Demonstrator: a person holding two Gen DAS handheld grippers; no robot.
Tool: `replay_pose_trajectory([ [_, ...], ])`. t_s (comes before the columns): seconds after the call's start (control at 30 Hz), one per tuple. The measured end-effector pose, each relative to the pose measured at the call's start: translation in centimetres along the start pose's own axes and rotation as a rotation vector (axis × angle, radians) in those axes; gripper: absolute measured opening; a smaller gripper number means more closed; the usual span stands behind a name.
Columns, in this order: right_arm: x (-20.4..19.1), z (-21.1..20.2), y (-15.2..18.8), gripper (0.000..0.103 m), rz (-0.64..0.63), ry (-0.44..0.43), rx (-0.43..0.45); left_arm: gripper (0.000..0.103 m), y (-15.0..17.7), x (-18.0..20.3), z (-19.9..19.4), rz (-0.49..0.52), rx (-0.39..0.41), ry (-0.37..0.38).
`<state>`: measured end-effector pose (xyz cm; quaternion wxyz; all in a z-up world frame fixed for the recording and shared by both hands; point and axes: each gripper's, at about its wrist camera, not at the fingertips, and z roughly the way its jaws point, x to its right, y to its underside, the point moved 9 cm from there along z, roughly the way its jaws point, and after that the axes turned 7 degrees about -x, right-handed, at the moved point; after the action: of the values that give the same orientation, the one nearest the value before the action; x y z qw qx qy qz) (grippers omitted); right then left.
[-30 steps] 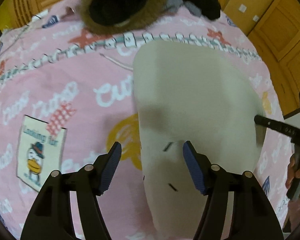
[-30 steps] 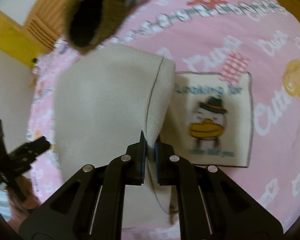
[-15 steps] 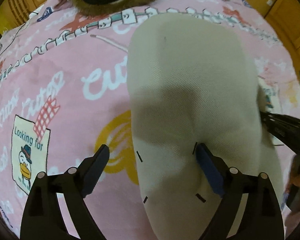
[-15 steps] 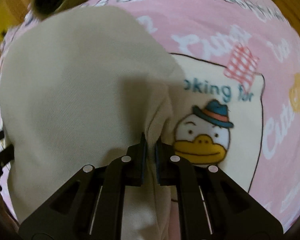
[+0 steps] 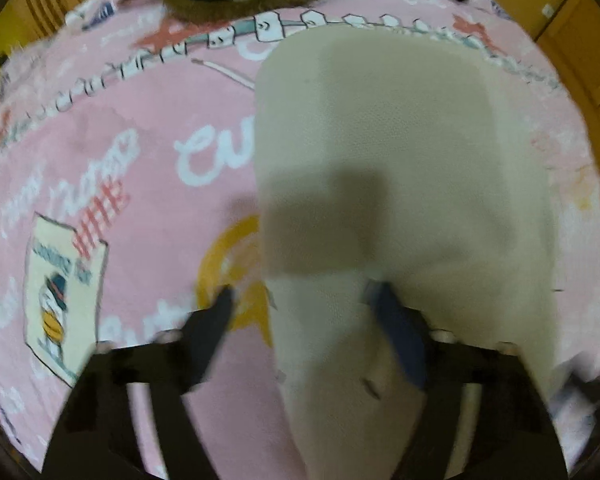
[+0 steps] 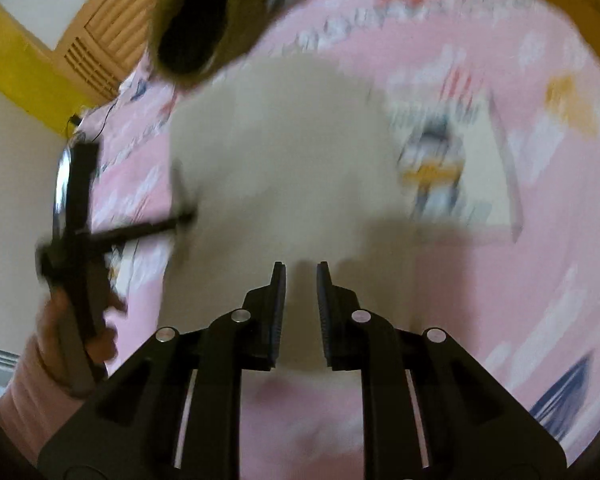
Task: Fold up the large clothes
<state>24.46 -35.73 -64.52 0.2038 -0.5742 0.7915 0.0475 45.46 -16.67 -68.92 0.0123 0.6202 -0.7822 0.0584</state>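
Ahead of right gripper (image 6: 301,276): cream garment (image 6: 284,168).

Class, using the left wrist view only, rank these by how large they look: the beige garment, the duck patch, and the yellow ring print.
1. Beige garment, by far.
2 and 3. Duck patch and yellow ring print: too close to rank, since the garment hides part of the ring.

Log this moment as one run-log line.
left tongs: open, over folded beige cloth garment | right tongs: open, holding nothing | garment flat on pink printed bedsheet
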Motion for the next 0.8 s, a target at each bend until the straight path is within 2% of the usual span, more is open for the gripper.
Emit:
replay_pose_trajectory([
  [0.07, 0.7, 1.9, 1.5, 0.015, 0.077, -0.013, -0.009, 0.056, 0.3, 0.5, -1.1, -0.009, -0.009, 0.041],
  [0.13, 1.2, 2.8, 1.1, 0.016, 0.12, -0.013, -0.004, 0.056, 0.9, 1.7, -1.6, -0.013, -0.039, 0.127],
  [0.17, 1.4, 3.6, 0.4, 0.016, 0.119, 0.015, -0.006, 0.056, 0.8, 1.8, -1.3, -0.014, -0.045, 0.111],
  [0.2, 1.5, 4.2, -0.1, 0.016, 0.111, 0.039, -0.008, 0.057, 0.8, 1.8, -0.6, -0.017, -0.047, 0.056],
  [0.27, 1.2, 6.1, -1.9, 0.018, 0.073, 0.107, -0.031, 0.06, 0.5, 1.5, 1.0, -0.054, -0.067, 0.028],
  [0.33, 1.0, 7.3, -3.7, 0.019, 0.058, 0.145, -0.038, 0.077, -0.2, 0.7, 2.0, -0.074, -0.062, -0.034],
  [0.37, 1.0, 7.6, -4.4, 0.019, 0.053, 0.149, -0.039, 0.081, -0.5, 0.5, 2.4, -0.07, -0.054, -0.062],
  [0.43, 1.2, 8.6, -5.6, 0.019, 0.075, 0.132, -0.044, 0.094, -1.3, 0.1, 3.4, -0.046, -0.034, -0.142],
  [0.47, 1.3, 8.7, -5.8, 0.019, 0.097, 0.116, -0.051, 0.097, -1.5, -0.1, 3.8, -0.034, -0.023, -0.173],
  [0.63, 1.1, 7.2, -5.1, 0.019, 0.104, 0.063, -0.066, 0.096, -1.2, -0.4, 3.5, -0.02, -0.024, -0.168],
  [0.8, 1.5, 4.1, -2.6, 0.021, 0.198, -0.075, -0.039, 0.095, -0.2, -1.1, 1.4, 0.019, -0.025, -0.134],
])
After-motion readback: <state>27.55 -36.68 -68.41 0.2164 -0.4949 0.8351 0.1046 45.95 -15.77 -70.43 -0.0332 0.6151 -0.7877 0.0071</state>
